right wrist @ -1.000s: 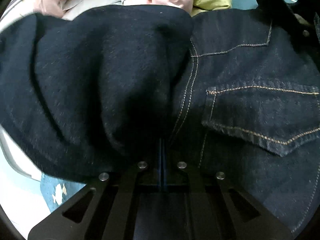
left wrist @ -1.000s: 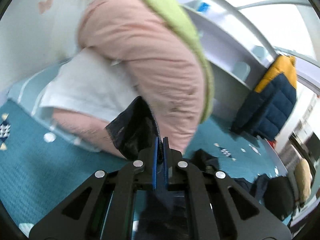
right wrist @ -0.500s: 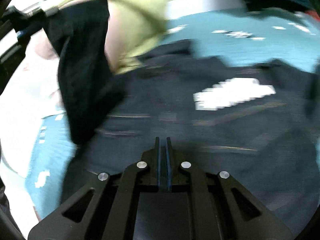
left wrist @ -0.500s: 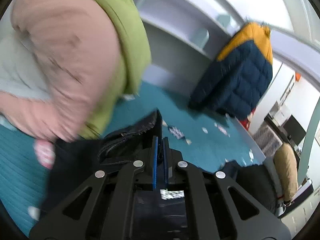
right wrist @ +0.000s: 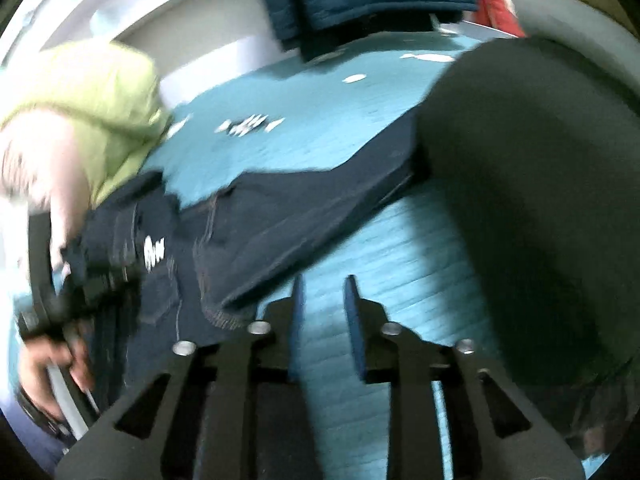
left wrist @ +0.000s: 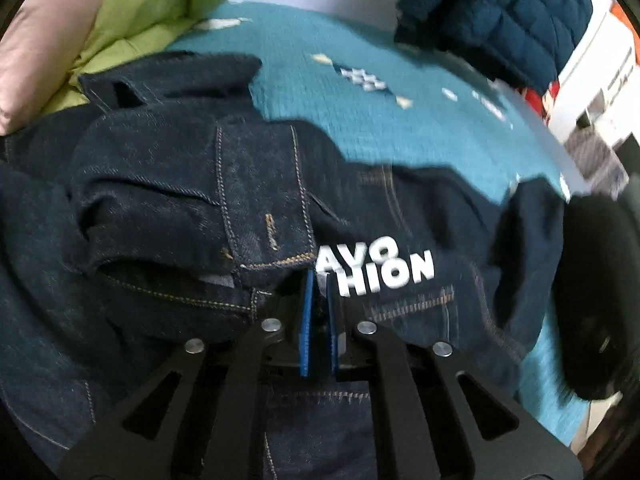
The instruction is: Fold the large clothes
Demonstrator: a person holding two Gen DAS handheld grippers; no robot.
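Now the dark indigo denim jacket with tan stitching and white block lettering (left wrist: pixel 248 208) lies spread over the teal quilted bedspread with small white patterns (left wrist: pixel 400 120), its folded sleeve and cuff bunched on top of the body panel. The left tongs (left wrist: pixel 318 280) sit low against the denim with their blue pads nearly together; a bit of dark cloth seems to lie between them just below the cuff hem, so they look clenched on the jacket, though the pinch itself is partly hidden. From the right wrist view the same jacket (right wrist: pixel 280 216) stretches across the bedspread (right wrist: pixel 400 264) toward a large blurred black bundle of fabric (right wrist: pixel 540 220) at the right. The right tongs (right wrist: pixel 322 300) stand released, their pads apart over bare bedspread, just beside the jacket's stitched hem and not touching it. A lime-green padded garment (left wrist: pixel 152 8) and a pale pink one (left wrist: pixel 44 52) are heaped beyond the jacket, and a navy quilted puffer jacket (left wrist: pixel 500 16) hangs at the far edge of the bed.
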